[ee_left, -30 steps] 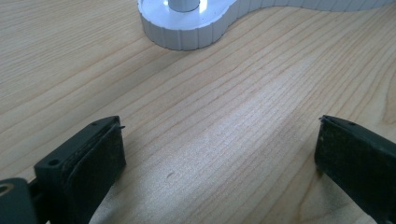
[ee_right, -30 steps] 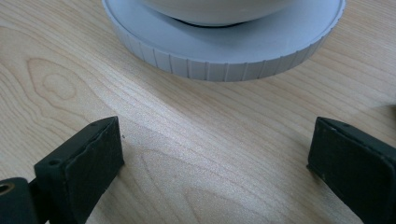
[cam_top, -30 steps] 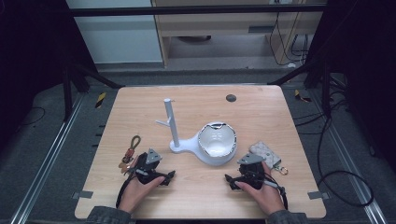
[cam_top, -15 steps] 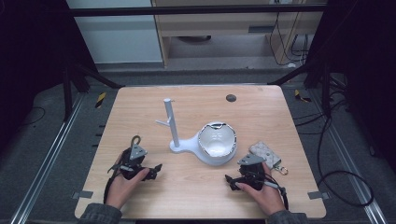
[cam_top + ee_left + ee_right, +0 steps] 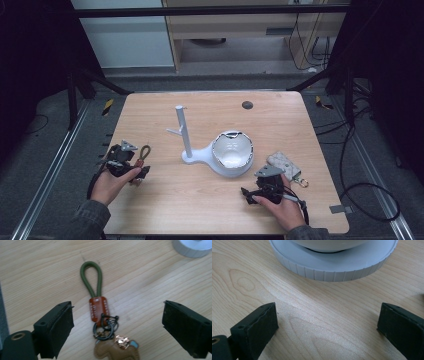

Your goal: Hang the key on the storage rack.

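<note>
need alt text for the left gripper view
A keychain with a green cord loop, brown leather tab, dark rings and a tan horse charm lies on the wooden table, between the left gripper's two open black jaws, which have just been closing.

Dim surroundings, softly lit, slight blur

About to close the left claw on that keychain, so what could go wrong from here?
1. The left claw stands open astride the keychain, which lies flat on the table; its jaws, just closing, may pinch only the loose rings.
2. The leather charm would likely dangle and swing.
3. The white stand is close by; a lifted keychain could knock it.
</note>
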Demonstrator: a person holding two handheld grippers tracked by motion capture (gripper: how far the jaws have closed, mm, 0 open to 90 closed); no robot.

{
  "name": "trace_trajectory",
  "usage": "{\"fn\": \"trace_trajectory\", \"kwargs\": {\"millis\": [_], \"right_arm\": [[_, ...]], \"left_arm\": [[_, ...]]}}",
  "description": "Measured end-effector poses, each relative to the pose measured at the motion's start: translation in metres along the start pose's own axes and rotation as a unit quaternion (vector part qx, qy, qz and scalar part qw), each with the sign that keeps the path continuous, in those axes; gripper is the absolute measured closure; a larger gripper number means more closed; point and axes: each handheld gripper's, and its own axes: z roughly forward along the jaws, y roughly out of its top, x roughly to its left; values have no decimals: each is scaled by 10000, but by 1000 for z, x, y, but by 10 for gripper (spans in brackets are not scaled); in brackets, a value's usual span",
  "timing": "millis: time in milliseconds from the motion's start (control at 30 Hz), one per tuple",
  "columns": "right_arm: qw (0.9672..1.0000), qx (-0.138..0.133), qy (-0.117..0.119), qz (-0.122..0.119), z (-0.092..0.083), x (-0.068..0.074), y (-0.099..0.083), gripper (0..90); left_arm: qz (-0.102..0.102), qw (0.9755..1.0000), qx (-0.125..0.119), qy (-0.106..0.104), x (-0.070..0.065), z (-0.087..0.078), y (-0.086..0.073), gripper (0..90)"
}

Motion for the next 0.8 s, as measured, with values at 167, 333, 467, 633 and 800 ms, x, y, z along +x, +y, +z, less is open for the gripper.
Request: {"fn": "trace_trajectory", "kwargs": {"millis": [167, 333, 467, 633, 800], "right_arm": [[10000, 5, 14, 24, 0, 0, 0, 29], [10000, 1, 22, 22, 0, 0, 0, 29], [10000, 5, 11, 22, 0, 0, 0, 29], [10000, 5, 11, 22, 0, 0, 0, 29], [10000, 3, 15, 27, 0, 0, 0, 29]], "left_arm": [[-201, 9994, 268, -56, 12, 2, 3, 221], [-93, 9983, 543, -193, 13, 6, 8, 318], [-94, 9972, 721, -176, 14, 12, 10, 359], [-276, 9960, 828, -187, 22, 22, 15, 430], [-355, 9954, 876, -186, 25, 28, 21, 499]]}}
